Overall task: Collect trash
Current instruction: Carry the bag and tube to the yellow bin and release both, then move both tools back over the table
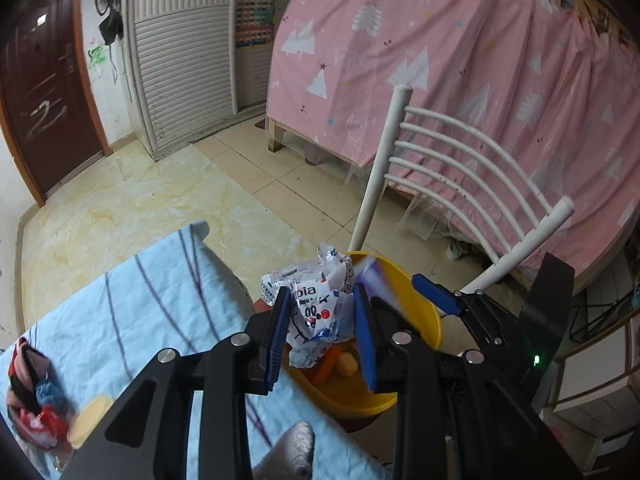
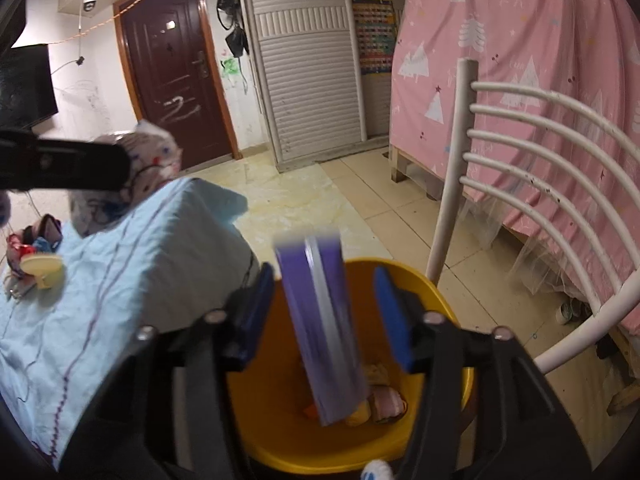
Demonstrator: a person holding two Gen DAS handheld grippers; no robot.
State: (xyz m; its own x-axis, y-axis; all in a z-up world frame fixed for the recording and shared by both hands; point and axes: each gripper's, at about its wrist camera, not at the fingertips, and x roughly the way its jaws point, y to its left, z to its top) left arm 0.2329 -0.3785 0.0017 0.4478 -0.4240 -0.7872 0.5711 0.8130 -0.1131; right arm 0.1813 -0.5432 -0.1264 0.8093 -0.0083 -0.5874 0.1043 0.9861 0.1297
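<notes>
My left gripper (image 1: 322, 328) is shut on a crumpled white plastic wrapper (image 1: 316, 312) and holds it over the near rim of the yellow basin (image 1: 424, 312). My right gripper (image 2: 324, 312) is open above the same basin (image 2: 444, 300); a blurred purple box (image 2: 324, 324) is between its fingers without touching them, falling into the basin. The right gripper also shows in the left wrist view (image 1: 436, 294). Some trash (image 2: 384, 400) lies on the basin's bottom. The wrapper in the left gripper also shows in the right wrist view (image 2: 132, 176).
The table with a light blue cloth (image 1: 132, 320) lies to the left, with a yellow lid (image 1: 86, 420) and red wrappers (image 1: 36, 412) on it. A white chair (image 1: 472, 160) stands behind the basin, before a pink curtain (image 1: 460, 60). Tiled floor (image 1: 160, 200) lies beyond.
</notes>
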